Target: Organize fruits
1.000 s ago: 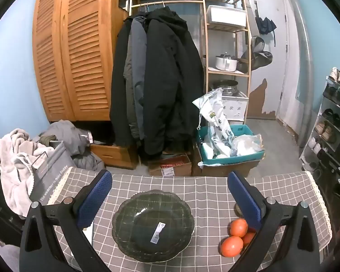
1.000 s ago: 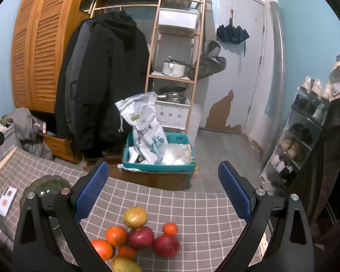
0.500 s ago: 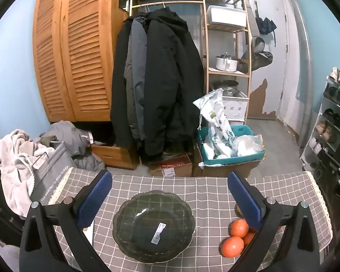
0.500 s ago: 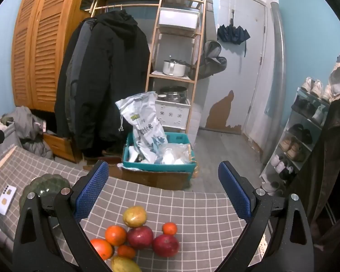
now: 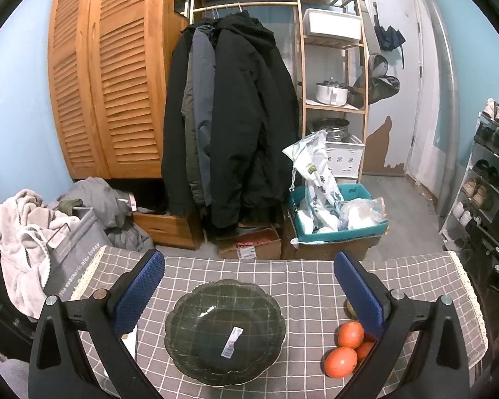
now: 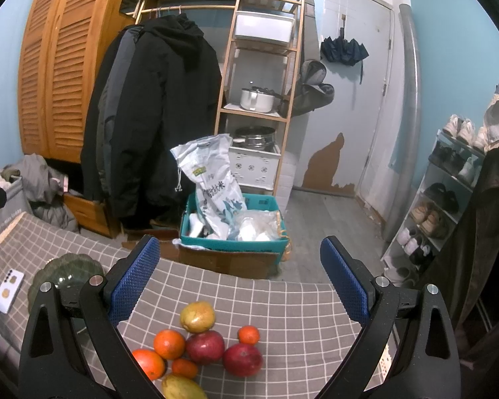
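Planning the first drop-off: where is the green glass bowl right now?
The green glass bowl sits empty on the checked tablecloth between the open left gripper's fingers, left of the oranges.

Table under grey checked cloth [image 5: 302,279] is carrying dark glass bowl [image 5: 224,327], white phone [image 6: 8,291] lying beside it, and fruit cluster [image 6: 203,342] sitting apart toward the right: oranges, apples, mangoes

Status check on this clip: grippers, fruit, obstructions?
Left gripper open over empty dark green glass bowl. Right gripper open above loose fruit pile on grey checked tablecloth. Nothing blocking.
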Available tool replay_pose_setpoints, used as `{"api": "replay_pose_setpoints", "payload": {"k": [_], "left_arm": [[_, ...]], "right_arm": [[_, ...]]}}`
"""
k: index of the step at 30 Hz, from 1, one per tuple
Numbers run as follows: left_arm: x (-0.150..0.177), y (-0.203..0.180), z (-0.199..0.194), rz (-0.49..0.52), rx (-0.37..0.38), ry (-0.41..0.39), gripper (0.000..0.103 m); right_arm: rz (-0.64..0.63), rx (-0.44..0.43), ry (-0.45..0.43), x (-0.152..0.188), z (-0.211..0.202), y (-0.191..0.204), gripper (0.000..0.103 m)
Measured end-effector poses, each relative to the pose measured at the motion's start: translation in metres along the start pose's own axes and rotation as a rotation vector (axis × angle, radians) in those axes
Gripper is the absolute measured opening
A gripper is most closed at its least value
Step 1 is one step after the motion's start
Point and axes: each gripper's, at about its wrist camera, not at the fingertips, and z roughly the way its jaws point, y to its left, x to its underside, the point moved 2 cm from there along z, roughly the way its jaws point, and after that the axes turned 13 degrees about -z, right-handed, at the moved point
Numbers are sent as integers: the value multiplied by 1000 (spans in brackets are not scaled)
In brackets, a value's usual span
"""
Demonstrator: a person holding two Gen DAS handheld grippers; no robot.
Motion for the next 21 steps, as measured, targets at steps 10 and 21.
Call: {"api": "replay_pose_setpoints", "payload": {"k": [10, 21], "left_arm": [[0, -2, 0, -5, 8, 3, 103], [-1, -5, -2, -2, 10, 3, 103]], "right_arm": [[-2, -1, 0, 0, 0, 1, 95], [-3, -1, 1, 0, 0, 3, 95]]}}
